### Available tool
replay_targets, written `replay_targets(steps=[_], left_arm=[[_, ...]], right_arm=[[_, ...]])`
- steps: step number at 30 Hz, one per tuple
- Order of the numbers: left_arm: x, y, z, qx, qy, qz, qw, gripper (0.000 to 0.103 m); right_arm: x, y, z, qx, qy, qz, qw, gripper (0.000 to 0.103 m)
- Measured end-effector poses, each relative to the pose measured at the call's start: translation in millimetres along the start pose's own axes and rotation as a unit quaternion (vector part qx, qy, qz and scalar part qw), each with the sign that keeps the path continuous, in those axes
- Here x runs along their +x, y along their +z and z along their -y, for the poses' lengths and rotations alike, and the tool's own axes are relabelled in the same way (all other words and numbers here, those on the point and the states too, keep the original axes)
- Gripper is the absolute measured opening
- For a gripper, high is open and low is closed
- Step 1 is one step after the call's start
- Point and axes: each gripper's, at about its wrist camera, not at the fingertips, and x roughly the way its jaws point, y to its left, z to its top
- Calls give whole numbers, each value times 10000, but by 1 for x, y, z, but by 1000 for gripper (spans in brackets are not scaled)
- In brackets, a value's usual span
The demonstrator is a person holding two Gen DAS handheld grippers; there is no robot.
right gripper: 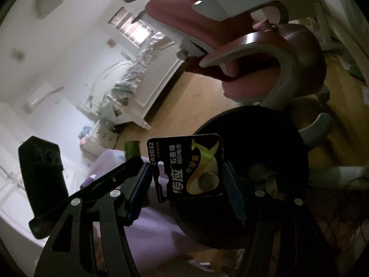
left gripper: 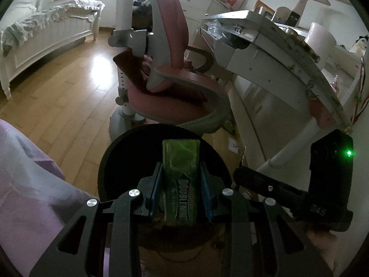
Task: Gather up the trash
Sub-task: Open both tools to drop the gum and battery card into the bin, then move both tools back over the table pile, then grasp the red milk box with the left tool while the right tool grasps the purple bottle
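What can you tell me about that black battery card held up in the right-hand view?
The battery card is a flat black card printed with gold swirls, Chinese writing and "CR2032". A silver coin cell sits under a clear bubble near its lower middle. Its left edge has a notched hang cutout. It stands nearly upright, slightly tilted, clamped between the right gripper's blue pads. Behind it lies the round black bin.
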Motion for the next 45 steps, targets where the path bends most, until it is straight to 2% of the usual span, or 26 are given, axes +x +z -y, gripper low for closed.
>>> replay_targets(steps=[1, 2, 4, 6, 7, 12, 16, 22, 25, 26, 27, 28, 31, 36, 41, 43, 45], left_arm=[[0, 1, 1, 12, -14, 10, 10000, 33], [-1, 2, 1, 26, -24, -2, 10000, 34], [-5, 2, 2, 54, -42, 36, 10000, 41], [-12, 2, 1, 53, 11, 154, 9999, 66], [-19, 2, 0, 45, 42, 251, 9997, 68], [-50, -1, -14, -39, 188, 446, 9988, 68], [-85, -10, -42, -306, 482, 635, 9963, 68], [-145, -37, -99, -671, 1292, 883, 9854, 70], [-178, -54, -131, -842, 1767, 967, 9759, 70], [-184, -58, -138, -874, 1883, 969, 9734, 73], [-193, -62, -147, -906, 2028, 977, 9701, 81], [-203, -69, -158, -946, 2240, 993, 9649, 83], [-215, -80, -183, -990, 2531, 859, 9585, 85], [-209, -88, -210, -925, 2633, 431, 9593, 85], [-200, -94, -227, -954, 2542, 217, 9622, 84], [-198, -92, -229, -947, 2510, 199, 9631, 78], [-196, -92, -234, -950, 2484, 114, 9639, 67]], right_arm=[[1, 1, 2, 36, -35, 8, 10000, 65], [2, 1, 3, 81, -65, 20, 9999, 72], [2, 4, 6, 158, -88, 70, 9998, 77], [2, 3, 4, 173, -133, 87, 9997, 78], [2, 3, 3, 152, -169, 79, 9997, 78], [8, 2, -11, 24, -170, 13, 9999, 78], [21, -1, -31, -202, -69, -155, 9997, 78], [52, -12, -92, -878, 262, -541, 9943, 78], [70, -20, -134, -1426, 479, -742, 9858, 78], [78, -24, -150, -1645, 554, -820, 9814, 78], [83, -26, -164, -1803, 616, -883, 9777, 78], [91, -30, -182, -2032, 707, -985, 9716, 78], [111, -39, -226, -2489, 937, -1196, 9565, 77], [153, -51, -297, -2996, 1251, -1482, 9341, 77], [217, -64, -357, -3277, 1152, -1972, 9168, 66], [242, -69, -373, -3404, 1017, -2138, 9100, 66], [263, -74, -386, -3487, 841, -2292, 9049, 63]])
